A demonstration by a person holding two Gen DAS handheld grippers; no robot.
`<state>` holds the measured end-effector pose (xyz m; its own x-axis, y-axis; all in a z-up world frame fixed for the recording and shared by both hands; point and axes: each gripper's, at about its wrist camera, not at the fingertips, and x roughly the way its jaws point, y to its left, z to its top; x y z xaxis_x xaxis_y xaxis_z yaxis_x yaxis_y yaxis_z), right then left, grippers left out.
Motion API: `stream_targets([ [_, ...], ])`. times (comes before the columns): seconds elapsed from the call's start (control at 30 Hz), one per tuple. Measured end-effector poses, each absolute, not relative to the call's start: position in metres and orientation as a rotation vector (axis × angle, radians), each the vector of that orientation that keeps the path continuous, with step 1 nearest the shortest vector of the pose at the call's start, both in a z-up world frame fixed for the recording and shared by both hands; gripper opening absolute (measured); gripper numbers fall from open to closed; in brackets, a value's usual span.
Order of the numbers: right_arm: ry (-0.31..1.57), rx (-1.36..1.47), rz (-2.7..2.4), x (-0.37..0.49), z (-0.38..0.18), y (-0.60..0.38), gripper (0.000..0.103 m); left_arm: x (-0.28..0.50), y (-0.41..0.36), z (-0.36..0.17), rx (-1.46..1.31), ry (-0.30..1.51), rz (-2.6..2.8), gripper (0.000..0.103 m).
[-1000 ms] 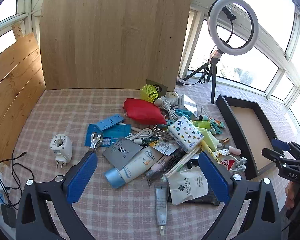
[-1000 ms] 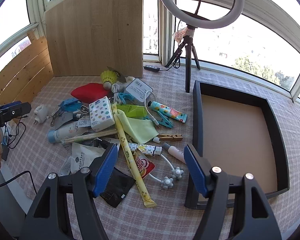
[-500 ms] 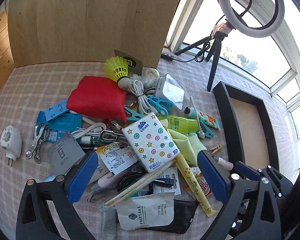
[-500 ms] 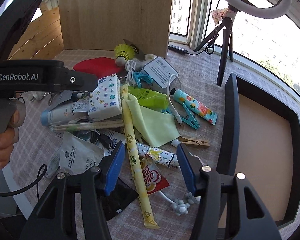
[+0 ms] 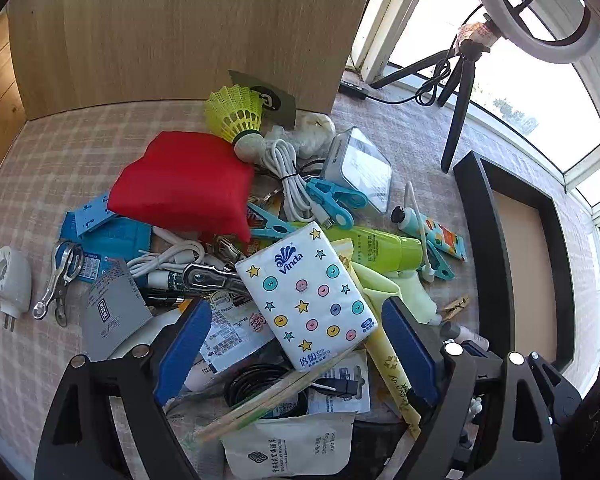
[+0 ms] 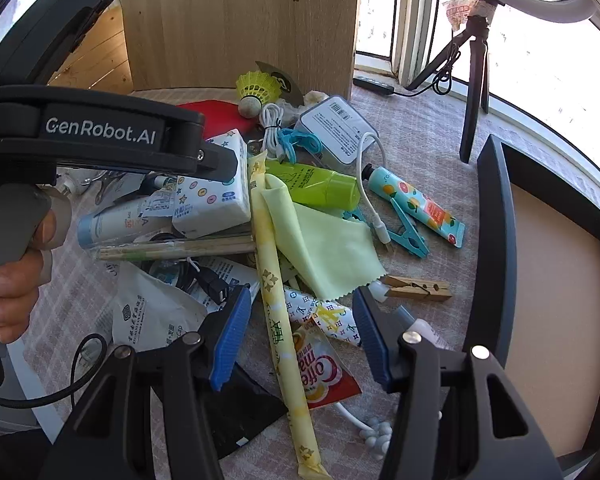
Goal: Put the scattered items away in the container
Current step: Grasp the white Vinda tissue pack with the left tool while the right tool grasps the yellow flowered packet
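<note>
Both tools hang over one heap, with nothing gripped and the tidying apparently at its start.

Nearest, the left gripper (image 5: 296, 344) stands wide, its blue pads either side of the near end of the tissue pack (image 5: 306, 294); whether they touch it cannot be told. The pack, white with stars and dots, is taken here as landmark. It lies on top of the heap, so it is probably the item in hand. To take it well, centre it between the pads, grip across its short width, and close only until the soft wrapper holds. Lift straight up, since the chopsticks (image 5: 276, 394) just nearer than it and the yellow sachet stick (image 6: 278, 304) along its right edge could be dragged.

The right gripper (image 6: 300, 336), also wide, hovers astride that stick, near the coffee sachet (image 6: 320, 372).

Beyond the pack lie the green tube (image 5: 380, 246), the red pouch (image 5: 184, 184) and, farthest, the shuttlecock (image 5: 238, 116).

Well to the right of the pack sits the black tray (image 5: 488, 248), the container, with nothing visible inside it.
</note>
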<state>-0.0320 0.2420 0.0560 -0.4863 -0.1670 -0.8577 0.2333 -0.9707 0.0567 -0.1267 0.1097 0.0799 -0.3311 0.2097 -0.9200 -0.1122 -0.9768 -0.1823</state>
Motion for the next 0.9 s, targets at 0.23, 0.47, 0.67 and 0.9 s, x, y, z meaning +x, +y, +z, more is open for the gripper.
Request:
stream_targets([
  [0.23,0.066,1.477,-2.467,-0.042,0.043,0.234,0.045,-0.132,0.109,0.069,-1.718,-0.139,2.383,0.087],
  [0.47,0.031,1.513,-2.442,-0.051,0.029,0.235,0.028,-0.136,0.108,0.058,-1.748,-0.155,2.351,0.074],
  [0.67,0.052,1.488,-2.412,-0.049,0.029,0.229,0.023,-0.134,0.107,0.058,-1.736,-0.183,2.339,0.056],
  [0.9,0.039,1.484,-2.407,-0.054,0.029,0.228,0.013,-0.131,0.097,0.067,-1.696,-0.194,2.375,0.045],
])
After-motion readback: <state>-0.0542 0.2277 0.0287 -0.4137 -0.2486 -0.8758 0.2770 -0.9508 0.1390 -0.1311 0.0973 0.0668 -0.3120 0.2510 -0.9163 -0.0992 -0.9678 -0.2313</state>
